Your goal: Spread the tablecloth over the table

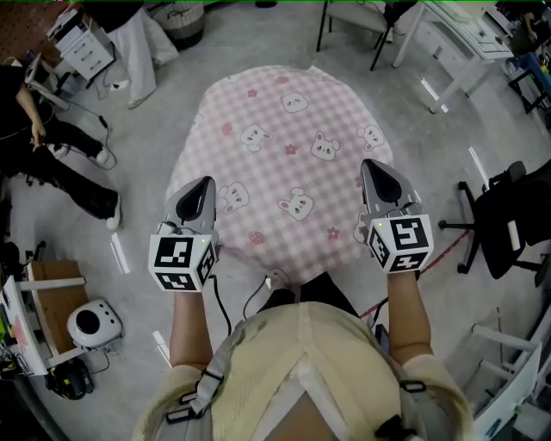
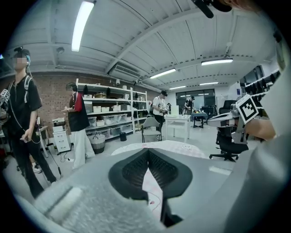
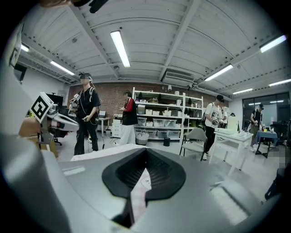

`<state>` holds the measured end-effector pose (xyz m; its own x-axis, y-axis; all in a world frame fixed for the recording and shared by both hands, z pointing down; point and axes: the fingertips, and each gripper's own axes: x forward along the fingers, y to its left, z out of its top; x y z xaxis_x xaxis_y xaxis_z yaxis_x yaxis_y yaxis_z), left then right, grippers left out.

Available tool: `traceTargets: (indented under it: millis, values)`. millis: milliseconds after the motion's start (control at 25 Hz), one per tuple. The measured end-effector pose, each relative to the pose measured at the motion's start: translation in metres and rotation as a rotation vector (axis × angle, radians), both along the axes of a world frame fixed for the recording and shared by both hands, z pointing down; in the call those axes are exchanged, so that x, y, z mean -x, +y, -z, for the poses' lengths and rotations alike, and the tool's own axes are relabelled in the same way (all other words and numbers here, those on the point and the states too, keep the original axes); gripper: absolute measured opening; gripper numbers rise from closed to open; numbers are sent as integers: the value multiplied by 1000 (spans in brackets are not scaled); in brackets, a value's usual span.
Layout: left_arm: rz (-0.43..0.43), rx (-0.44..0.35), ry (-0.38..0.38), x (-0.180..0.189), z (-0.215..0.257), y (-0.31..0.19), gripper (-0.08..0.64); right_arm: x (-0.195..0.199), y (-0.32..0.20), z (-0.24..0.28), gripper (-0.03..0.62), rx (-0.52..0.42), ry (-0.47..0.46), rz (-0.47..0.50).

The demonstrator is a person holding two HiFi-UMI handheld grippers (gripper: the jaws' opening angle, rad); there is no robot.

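A pink checked tablecloth (image 1: 293,164) with bunny prints lies draped over a round-looking table and hides it fully. My left gripper (image 1: 203,186) is shut on the cloth's near-left edge, and my right gripper (image 1: 374,169) is shut on its near-right edge. In the left gripper view a strip of pink cloth (image 2: 149,187) hangs pinched between the closed dark pads of the left gripper (image 2: 148,153), with the spread cloth beyond. In the right gripper view the right gripper (image 3: 146,153) likewise clamps a fold of the cloth (image 3: 138,193).
A black office chair (image 1: 504,220) stands at the right. White tables (image 1: 456,39) and a grey chair (image 1: 349,17) are at the back right. A person in black (image 1: 52,164) is at the left. A cardboard box (image 1: 53,301) and a round white device (image 1: 93,323) sit on the floor near left. Shelves (image 2: 113,113) line the far wall.
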<state>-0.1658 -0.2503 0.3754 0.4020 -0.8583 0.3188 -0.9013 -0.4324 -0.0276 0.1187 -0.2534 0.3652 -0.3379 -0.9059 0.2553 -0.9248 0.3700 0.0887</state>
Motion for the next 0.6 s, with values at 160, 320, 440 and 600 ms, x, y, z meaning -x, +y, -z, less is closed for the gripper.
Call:
traceTargets:
  millis: [160,320,440,600]
  values:
    - [11,24,10,2,-8,17,2,-3,15,-6,3,18,-3,-10]
    - [13,48,17,5,-17,30,2,-2,29,-16,3,50,-16,-13]
    - [13,63,22,7,-22,36,3,3,37,-21,3,67,-9,0]
    - [9,70,25,6,-26,40,3,6,44,-25,3,73,-8,-6]
